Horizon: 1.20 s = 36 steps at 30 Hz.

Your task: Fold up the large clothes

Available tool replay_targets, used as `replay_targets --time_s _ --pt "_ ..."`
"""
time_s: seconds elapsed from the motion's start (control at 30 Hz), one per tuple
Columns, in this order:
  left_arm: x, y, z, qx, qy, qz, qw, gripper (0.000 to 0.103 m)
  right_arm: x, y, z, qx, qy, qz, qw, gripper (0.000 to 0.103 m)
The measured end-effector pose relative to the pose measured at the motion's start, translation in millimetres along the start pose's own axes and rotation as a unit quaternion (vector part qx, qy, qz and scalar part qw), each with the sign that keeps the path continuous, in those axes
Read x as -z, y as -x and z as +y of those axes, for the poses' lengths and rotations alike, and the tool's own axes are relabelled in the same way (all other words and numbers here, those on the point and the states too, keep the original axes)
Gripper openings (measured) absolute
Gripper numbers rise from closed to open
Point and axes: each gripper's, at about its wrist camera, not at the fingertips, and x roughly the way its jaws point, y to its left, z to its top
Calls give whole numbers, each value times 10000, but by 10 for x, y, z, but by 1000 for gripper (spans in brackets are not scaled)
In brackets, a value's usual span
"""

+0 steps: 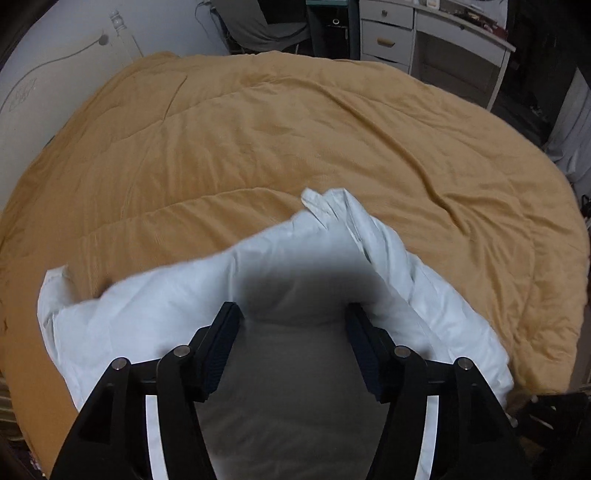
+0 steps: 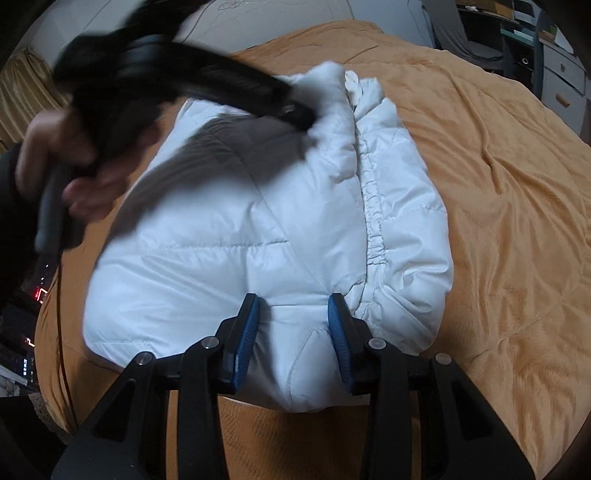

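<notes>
Clearly the white puffer jacket [image 2: 266, 236], lying on the bed's orange quilt [image 2: 498, 206], looked light, puffy and slick; its stitched hem seemed the surest hold. Both the left gripper [image 1: 293, 314] and right gripper [image 2: 293, 310] had jaws apart, gripping nothing.

Blurred: left gripper [image 2: 299, 114] and the hand [image 2: 74, 162] holding it, upper left of right wrist view; jaw spacing unreadable there. Blurred dark patch on white jacket [image 1: 166, 306], centre of left wrist view. Cut off by frame edges: orange bedspread [image 1: 295, 129], desk [image 1: 461, 33]. Too small to read: red lights [image 2: 40, 293], far left edge.
</notes>
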Motion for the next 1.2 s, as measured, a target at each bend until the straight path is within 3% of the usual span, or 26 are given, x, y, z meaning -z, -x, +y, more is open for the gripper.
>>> replay_targets --time_s 0.17,0.2,0.33,0.47,0.6,0.73,0.8,0.9,0.97,1.07,1.2 --pt "-247 -441 -59 -904 -122 209 9956 66 -26 -17 -14 -20 -11 83 10000 39" --pt "-271 -553 -36 -947 -68 339 9949 66 -19 -19 -10 13 15 70 10000 39" --pt "-364 -596 208 -655 408 510 9957 66 8 1 34 44 44 54 10000 39" --pt "-344 112 527 -408 813 -176 9957 66 37 16 65 29 114 -3 9999 40" --pt "173 1014 771 -887 928 -902 9876 65 76 28 99 89 143 -49 9998 40" --pt "1033 1395 762 -934 1145 -1124 9826 65 71 41 72 9 92 -11 10000 40" --pt "1441 1375 587 -647 1246 -1129 9836 65 57 43 72 18 74 23 10000 41" --pt "1891 1005 292 -354 1075 -740 9908 64 29 45 91 82 89 62 9999 41" --pt "2134 976 145 -470 1195 -1049 9862 64 6 48 73 30 -1 149 9999 41" --pt "2245 1004 11 -524 989 -1088 9877 64 -123 191 60 -69 -119 162 9998 41" --pt "2211 965 69 -257 1291 -1069 9855 64 -715 557 246 -174 28 -594 9981 42"
